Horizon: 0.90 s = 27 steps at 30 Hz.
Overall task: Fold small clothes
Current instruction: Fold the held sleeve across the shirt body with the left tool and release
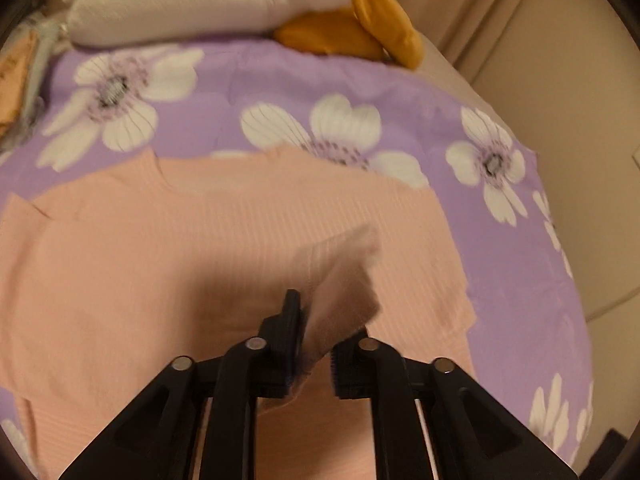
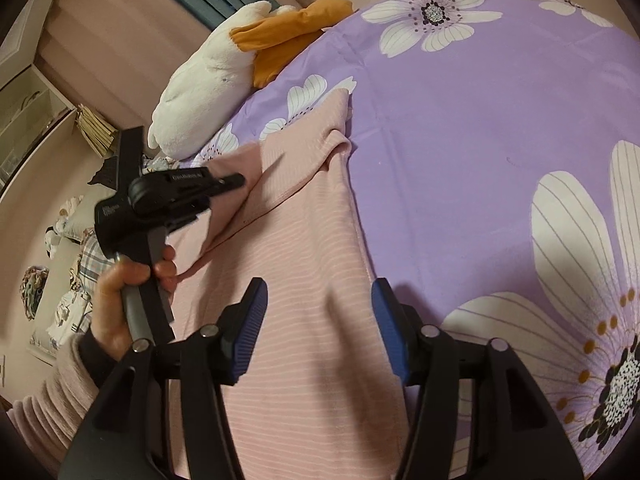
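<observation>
A pink ribbed top (image 1: 160, 260) lies spread on a purple flowered bed sheet (image 1: 280, 80). One sleeve end (image 1: 340, 272) is lifted and folded inward over the body, and it passes between the jaws of my left gripper (image 1: 320, 328). The jaws stand a little apart with a gap beside the right pad, so the cloth sits there loosely. In the right wrist view the left gripper (image 2: 234, 179) is held by a hand (image 2: 128, 284) at the folded sleeve (image 2: 304, 152). My right gripper (image 2: 320, 300) hovers open over the top's (image 2: 312, 240) body with nothing between its blue pads.
A white plush duck (image 1: 180, 0) with orange beak lies at the head of the bed (image 2: 200, 92). The sheet (image 2: 480, 160) stretches bare to the right of the top. Beige curtain and wall lie beyond the bed's edge. Papers (image 2: 94, 128) and scattered clutter sit on the left.
</observation>
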Tool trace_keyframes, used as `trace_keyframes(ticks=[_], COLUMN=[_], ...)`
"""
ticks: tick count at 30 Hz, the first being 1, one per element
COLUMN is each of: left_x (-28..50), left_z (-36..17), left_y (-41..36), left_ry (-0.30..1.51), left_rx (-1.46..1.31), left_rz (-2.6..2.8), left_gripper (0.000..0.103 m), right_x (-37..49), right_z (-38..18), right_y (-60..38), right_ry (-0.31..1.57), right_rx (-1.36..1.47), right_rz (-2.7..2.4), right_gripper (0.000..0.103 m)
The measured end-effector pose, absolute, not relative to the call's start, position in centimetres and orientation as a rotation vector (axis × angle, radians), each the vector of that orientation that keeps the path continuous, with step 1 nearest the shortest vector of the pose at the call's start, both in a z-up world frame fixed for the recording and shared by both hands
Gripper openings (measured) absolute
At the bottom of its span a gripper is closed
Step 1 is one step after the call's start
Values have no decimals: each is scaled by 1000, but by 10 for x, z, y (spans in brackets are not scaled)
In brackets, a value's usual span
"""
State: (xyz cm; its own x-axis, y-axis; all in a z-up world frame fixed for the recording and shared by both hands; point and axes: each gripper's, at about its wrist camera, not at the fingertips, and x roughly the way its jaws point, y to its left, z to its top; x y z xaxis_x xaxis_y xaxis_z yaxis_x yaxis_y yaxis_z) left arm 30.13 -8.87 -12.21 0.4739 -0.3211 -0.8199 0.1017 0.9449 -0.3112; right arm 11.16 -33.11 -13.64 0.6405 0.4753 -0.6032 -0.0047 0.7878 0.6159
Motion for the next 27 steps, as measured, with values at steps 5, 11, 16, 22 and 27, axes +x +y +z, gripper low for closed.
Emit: trace_keyframes(ticks=[5,11,16,22,27], left_x=[284,257,232,199,186], left_z=[-100,-91,-92,-104,-114], left_y=[-72,-17,59,146,174], left_ry=[976,925,913,922,926], left_rx=[-199,-236,-289,-389,-474], left_rz=[-309,-272,-143,28,68], left_gripper=[75,75,75,75,75], right_x=[138,200,255,293,301], right_z=[-129,-120,-125,-143,-132], right_y=[-315,-285,-259,-229,-201], right_ry=[847,864,934,1012,983], right_rx=[612,639,575,449,229], right_rz=[361,442,365,316,302], right_gripper=[58,58,58,38,8])
